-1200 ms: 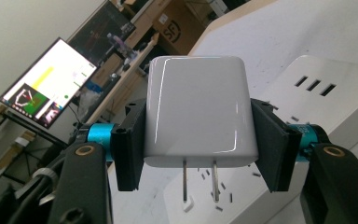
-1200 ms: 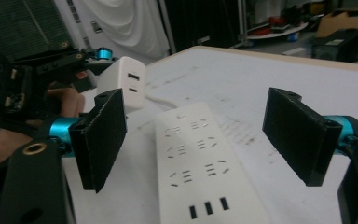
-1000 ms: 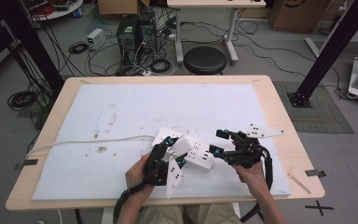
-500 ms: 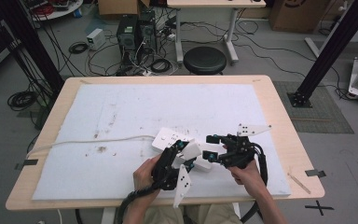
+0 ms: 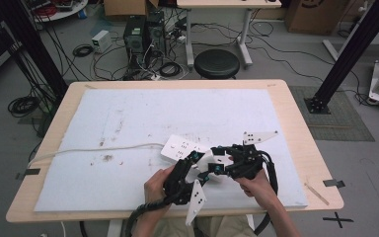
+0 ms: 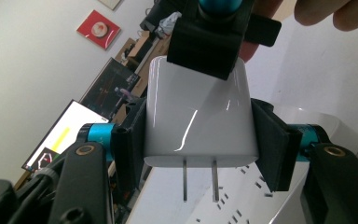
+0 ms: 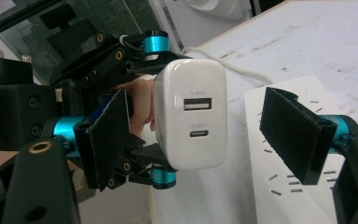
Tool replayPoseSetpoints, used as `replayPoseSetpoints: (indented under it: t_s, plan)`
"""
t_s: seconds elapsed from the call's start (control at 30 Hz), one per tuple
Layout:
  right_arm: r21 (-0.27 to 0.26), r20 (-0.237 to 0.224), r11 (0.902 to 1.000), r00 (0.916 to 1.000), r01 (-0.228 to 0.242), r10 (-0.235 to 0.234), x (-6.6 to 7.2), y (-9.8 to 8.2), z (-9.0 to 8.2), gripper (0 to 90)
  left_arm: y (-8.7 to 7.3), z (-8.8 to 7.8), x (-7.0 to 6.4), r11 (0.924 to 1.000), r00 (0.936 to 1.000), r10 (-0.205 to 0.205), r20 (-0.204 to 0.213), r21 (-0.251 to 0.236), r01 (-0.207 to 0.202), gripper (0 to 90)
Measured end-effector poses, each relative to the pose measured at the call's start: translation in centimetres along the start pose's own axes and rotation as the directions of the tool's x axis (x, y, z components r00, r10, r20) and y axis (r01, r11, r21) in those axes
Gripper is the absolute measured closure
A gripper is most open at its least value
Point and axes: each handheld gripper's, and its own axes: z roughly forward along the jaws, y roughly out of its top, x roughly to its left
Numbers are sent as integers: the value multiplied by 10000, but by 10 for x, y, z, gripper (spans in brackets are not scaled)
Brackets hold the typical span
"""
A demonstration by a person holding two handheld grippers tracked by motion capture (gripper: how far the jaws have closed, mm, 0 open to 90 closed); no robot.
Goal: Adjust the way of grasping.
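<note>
- My left gripper [image 6: 198,135] is clamped on the white charger [image 6: 198,116], pads flat on its two side faces, both prongs [image 6: 200,179] sticking out free toward 6 o'clock in the left gripper view.
- In the high view the charger [image 5: 208,160] sits at about 6 o'clock on the table, held just above the near end of the white power strip [image 5: 182,148].
- My right gripper [image 7: 205,130] has its jaws apart around the charger's port end; they've just been closing in a bit. The near pad [image 7: 109,135] looks close to the body, the far pad [image 7: 296,133] clearly has a gap. Not a grip yet.
- Step in hand, as I read it: hand the charger over or steady it with the right, then plug into the strip.
- To do it well: centre the right jaws on the body before closing, so neither pad shoves it sideways in the left clamp.
- Keep the right pads off the USB ports [image 7: 198,116] and off my left fingers [image 7: 140,107] behind the charger.
- Don't release the left until the right is firmly on.
- Keep the prongs square to the strip face; line them up with one slot pair [image 7: 272,184] before pushing.
- Risk: glossy shell, it could twist if gripped off-centre.
- The strip isn't held down, so push straight in.
</note>
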Motion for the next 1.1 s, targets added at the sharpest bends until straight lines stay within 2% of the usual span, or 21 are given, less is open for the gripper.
replayPoseSetpoints:
  t_s: [0.1, 0.2, 0.23, 0.33, 0.37, 0.43, 0.47, 0.63, 0.73, 0.77, 1.1]
  plan:
    - [42, -119, 10000, 9999, 9, -9, 0, 0, 1, 269, 1, -1, -1, 9999, 9998, 129, -126, -52, -130, 424]
    - [76, -214, 10000, 9998, 12, -10, 0, 0, 2, 271, 2, -1, -2, 9998, 9999, 115, -85, -141, -116, 424]
    - [104, -346, 9999, 9994, -65, 69, 0, 0, 2, 304, 3, -1, -2, 9996, 9997, 261, -7, -125, -261, 424]
    - [86, -431, 10000, 9991, 4, -1, 0, 0, 3, 336, 3, -1, -3, 9995, 9996, 268, -4, -183, -268, 424]
    - [143, -510, 9999, 9987, 20, -13, 1, 0, 3, 375, 4, -1, -4, 9993, 9995, 302, 38, -207, -301, 424]
    - [143, -510, 9999, 9987, 20, -13, 1, 0, 3, 375, 5, -1, -4, 9992, 9993, 357, 66, -207, -356, 424]
    - [189, -595, 9997, 9982, 128, -116, 1, -1, 4, 415, 5, 0, -4, 9991, 9994, 346, 81, -249, -344, 424]
    - [276, -749, 9994, 9970, 215, -194, 2, -1, 4, 463, 6, 0, -5, 9989, 9991, 411, 88, -248, -408, 424]
    - [308, -739, 9990, 9968, 321, -298, 2, -1, 5, 490, 5, 0, -5, 9987, 9989, 456, 112, -246, -453, 424]
    - [322, -723, 9993, 9972, 189, -165, 2, -1, 4, 503, 5, 0, -5, 9986, 9988, 471, 95, -235, -468, 424]
    - [281, -683, 9995, 9976, 165, -146, 1, -2, 4, 586, 5, 0, -6, 9982, 9982, 583, 136, -175, -581, 424]
